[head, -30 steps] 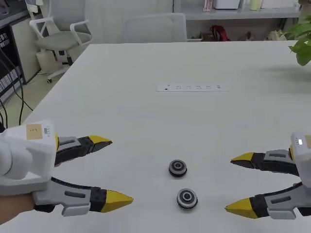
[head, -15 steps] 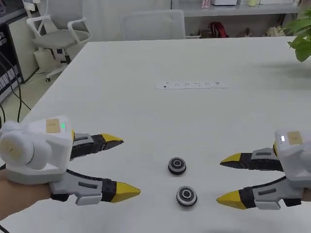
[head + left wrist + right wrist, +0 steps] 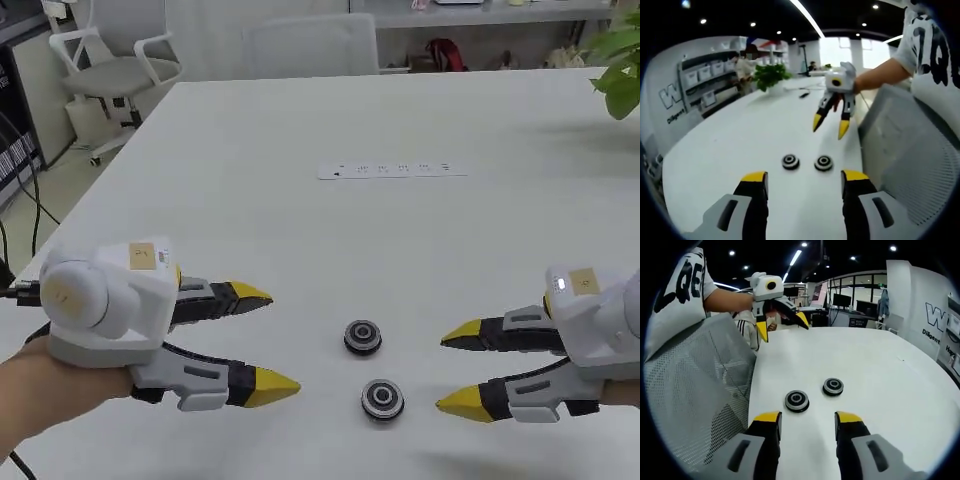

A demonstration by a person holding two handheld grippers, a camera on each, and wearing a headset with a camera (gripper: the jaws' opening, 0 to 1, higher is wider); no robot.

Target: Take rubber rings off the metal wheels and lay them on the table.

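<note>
White table (image 3: 300, 230) bears 2 wheels (image 3: 363, 337) (image 3: 383, 398) between left gripper (image 3: 284, 340) and right gripper (image 3: 440, 373), jaws wide apart, empty; chair (image 3: 110, 75) beyond.

Looked like an open-plan office to me: big white table (image 3: 300, 130), swivel chair (image 3: 115, 75) off to the side, shelves (image 3: 700, 77) of bins, monitors (image 3: 842, 300), strip lights (image 3: 796, 257), a plant (image 3: 620, 75).

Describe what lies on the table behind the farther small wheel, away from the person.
Behind the farther black-rimmed round metal wheel lies bare white table, then a flat white socket strip. Nothing there is covered; only the wheel's own underside is hidden.
</note>
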